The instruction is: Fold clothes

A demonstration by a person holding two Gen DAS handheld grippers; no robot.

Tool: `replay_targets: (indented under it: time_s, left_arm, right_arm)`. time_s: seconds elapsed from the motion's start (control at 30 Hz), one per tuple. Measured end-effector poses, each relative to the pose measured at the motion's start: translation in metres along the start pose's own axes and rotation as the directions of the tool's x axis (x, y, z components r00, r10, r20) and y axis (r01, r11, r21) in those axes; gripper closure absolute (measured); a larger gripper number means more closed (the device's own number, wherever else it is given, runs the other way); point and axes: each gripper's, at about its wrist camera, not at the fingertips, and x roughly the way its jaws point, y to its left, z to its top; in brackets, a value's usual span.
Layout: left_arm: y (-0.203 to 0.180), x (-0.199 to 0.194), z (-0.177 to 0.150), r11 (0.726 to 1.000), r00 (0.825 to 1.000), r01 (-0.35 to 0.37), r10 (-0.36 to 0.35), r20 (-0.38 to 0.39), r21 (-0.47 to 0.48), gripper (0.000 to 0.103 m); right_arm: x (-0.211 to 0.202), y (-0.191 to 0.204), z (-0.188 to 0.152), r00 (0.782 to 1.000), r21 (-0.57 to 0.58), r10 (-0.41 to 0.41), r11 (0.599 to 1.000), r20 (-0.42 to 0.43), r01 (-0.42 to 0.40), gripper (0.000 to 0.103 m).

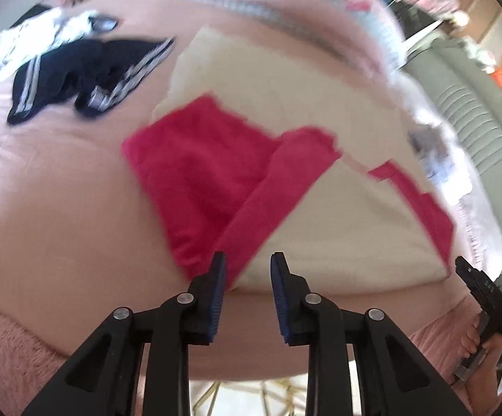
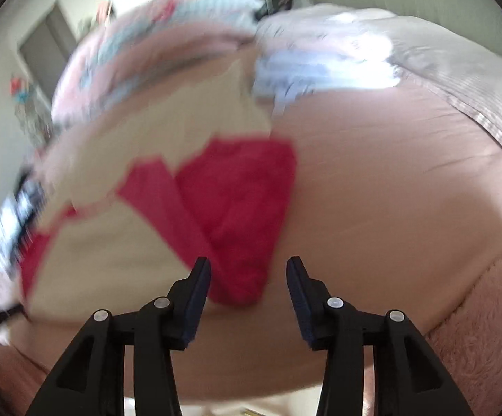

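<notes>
A cream and red garment (image 1: 320,208) lies spread on the pink bed (image 1: 60,208), with a red sleeve (image 1: 264,201) laid across it. My left gripper (image 1: 247,260) is open and empty, just above the garment's near hem. In the right wrist view the same garment (image 2: 119,242) lies left of centre, its red part (image 2: 244,215) ahead of my right gripper (image 2: 249,263), which is open and empty. The right gripper also shows at the right edge of the left wrist view (image 1: 486,294), held in a hand.
A dark navy garment with white stripes (image 1: 88,72) and a white patterned one (image 1: 36,34) lie at the far left of the bed. A pink and blue quilt (image 1: 285,10) is bunched at the back. A pale striped cloth (image 2: 320,66) lies beyond. A fluffy pink blanket (image 2: 476,329) edges the bed.
</notes>
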Motion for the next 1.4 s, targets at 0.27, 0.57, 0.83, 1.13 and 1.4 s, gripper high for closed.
replay_targets:
  time_s: [0.27,0.57,0.83,1.13,1.4]
  left_arm:
    - [-0.064,0.043,0.01,0.994,0.994,0.078,-0.083,0.065,0.077,0.079]
    - [-0.036,0.047,-0.013,0.998,0.998,0.037,-0.039,0.047,0.042,0.079]
    - [-0.04,0.043,-0.015,0.999,0.998,0.04,-0.041,0.053,0.026,0.073]
    - [-0.078,0.052,-0.012,0.988,0.997,0.022,-0.033,0.073,0.15,0.07]
    - [-0.048,0.051,-0.013,0.997,0.994,0.042,-0.049,0.099,0.071,0.07]
  right_arm:
    - [0.027,0.017,0.009,0.989,-0.023,0.144,0.989,-0.021,-0.144,0.058]
    - [0.009,0.003,-0.005,0.999,-0.024,-0.031,0.999,-0.027,0.03,0.06]
    - [0.003,-0.039,0.013,0.999,0.161,-0.011,0.987,-0.048,0.019,0.057]
    - [-0.004,-0.022,0.016,0.997,0.143,0.079,0.987,-0.001,-0.078,0.049]
    - [0.021,0.029,-0.005,0.991,-0.13,0.008,0.991,-0.133,-0.025,0.057]
